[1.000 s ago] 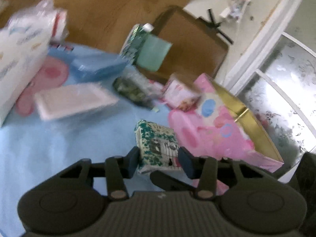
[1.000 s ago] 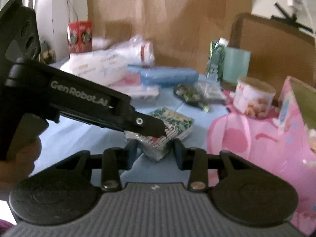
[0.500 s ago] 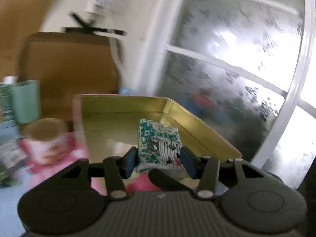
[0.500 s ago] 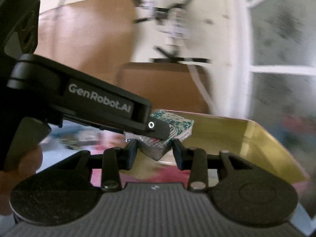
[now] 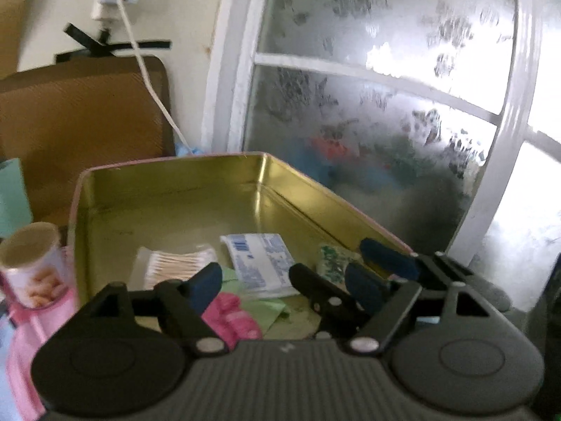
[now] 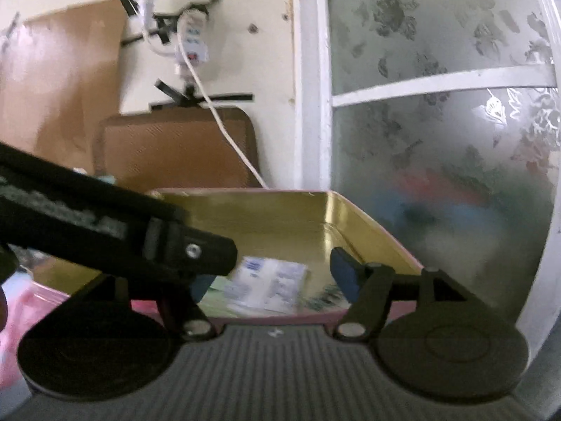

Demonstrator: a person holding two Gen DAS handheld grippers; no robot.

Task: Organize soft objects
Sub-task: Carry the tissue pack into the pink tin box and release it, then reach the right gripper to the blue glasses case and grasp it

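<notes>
A gold-lined pink tin stands open by the window; it also shows in the right wrist view. Inside lie a green patterned tissue pack, a white and blue packet, a bag of cotton swabs, a pink soft item and green paper. My left gripper is open and empty over the tin's near edge. My right gripper is open and empty, above the white and blue packet and the tissue pack. Its blue-tipped fingers show at the tin's right side in the left wrist view.
A small printed can stands left of the tin on pink cloth. A brown chair back is behind. A frosted window with a white frame is at the right. A white cable hangs down the wall.
Both grippers carried the green patterned tissue pack from the blue table over the tin, then opened. The pack now lies inside the tin at the right.
</notes>
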